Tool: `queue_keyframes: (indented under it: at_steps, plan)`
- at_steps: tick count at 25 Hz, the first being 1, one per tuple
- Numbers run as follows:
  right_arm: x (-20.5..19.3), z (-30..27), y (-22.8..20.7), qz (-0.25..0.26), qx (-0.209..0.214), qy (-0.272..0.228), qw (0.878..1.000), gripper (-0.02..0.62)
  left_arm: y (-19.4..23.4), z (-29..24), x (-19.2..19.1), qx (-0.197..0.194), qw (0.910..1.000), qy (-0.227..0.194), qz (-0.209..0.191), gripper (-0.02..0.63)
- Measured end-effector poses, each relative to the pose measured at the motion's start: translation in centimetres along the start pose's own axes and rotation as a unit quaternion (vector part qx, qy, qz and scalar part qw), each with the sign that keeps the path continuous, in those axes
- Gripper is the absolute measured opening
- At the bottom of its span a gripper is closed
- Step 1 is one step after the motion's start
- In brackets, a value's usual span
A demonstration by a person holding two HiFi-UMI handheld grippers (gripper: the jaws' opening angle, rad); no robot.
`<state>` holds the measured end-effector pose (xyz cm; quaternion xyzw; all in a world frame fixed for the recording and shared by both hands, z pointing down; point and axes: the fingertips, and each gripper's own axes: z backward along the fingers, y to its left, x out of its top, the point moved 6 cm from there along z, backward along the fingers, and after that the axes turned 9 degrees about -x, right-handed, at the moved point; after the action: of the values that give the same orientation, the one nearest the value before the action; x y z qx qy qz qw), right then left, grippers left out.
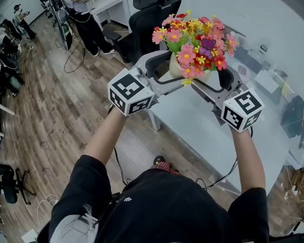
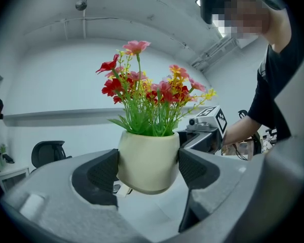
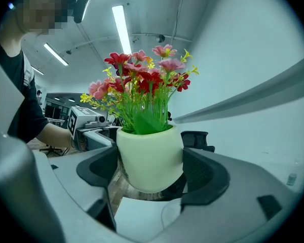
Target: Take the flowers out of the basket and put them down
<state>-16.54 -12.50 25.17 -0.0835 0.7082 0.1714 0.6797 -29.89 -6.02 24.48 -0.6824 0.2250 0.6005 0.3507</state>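
Note:
A bunch of pink, red and yellow flowers (image 1: 195,44) stands upright in a cream pot (image 1: 176,68), held up in the air over the far edge of the white table (image 1: 192,120). My left gripper (image 1: 164,72) is shut on the pot's left side and my right gripper (image 1: 218,82) on its right side. In the left gripper view the pot (image 2: 148,161) fills the gap between the pads, flowers (image 2: 147,90) above. The right gripper view shows the same pot (image 3: 151,158) clamped, with floor showing under it. No basket is in view.
A black office chair (image 1: 147,14) stands just beyond the pot. Small items and a black object (image 1: 294,115) lie at the table's right end. A person (image 1: 81,9) stands at the back left over wooden floor (image 1: 55,110) with cables.

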Motion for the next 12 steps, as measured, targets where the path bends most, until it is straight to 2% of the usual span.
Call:
queue_keyframes:
  at_steps: [12]
  plan:
    - [0.9, 1.8, 0.9, 0.009, 0.01, 0.001, 1.0, 0.413, -2.1, 0.4, 1.2, 0.012, 0.9999, 0.009, 0.002, 0.377]
